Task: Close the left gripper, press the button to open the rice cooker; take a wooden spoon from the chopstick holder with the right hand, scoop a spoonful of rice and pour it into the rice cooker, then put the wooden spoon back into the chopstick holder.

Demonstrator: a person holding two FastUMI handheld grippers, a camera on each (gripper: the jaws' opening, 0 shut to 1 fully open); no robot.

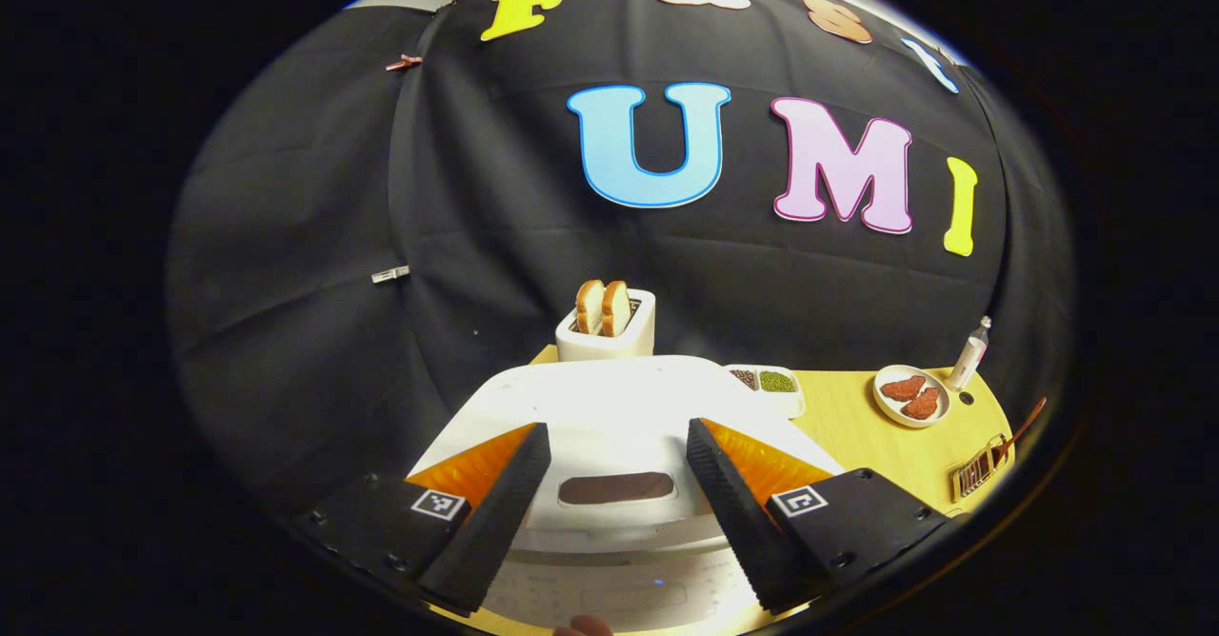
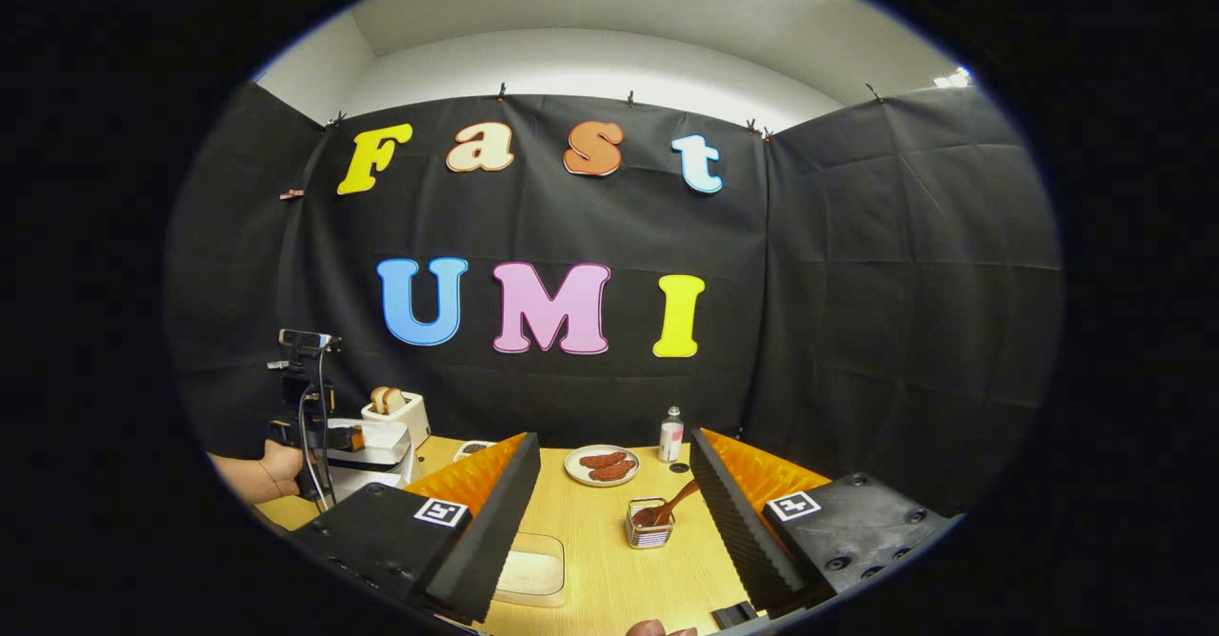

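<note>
White rice cooker [image 1: 609, 417] under spread left claw [image 1: 617, 498]; right claw [image 2: 614, 512] spread too.

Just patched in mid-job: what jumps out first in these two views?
In the left gripper view, the open left gripper hangs over the closed white rice cooker, with a toaster holding two bread slices behind it. In the right gripper view, the open right gripper faces the wire holder with the wooden spoon, mid-table.
</note>
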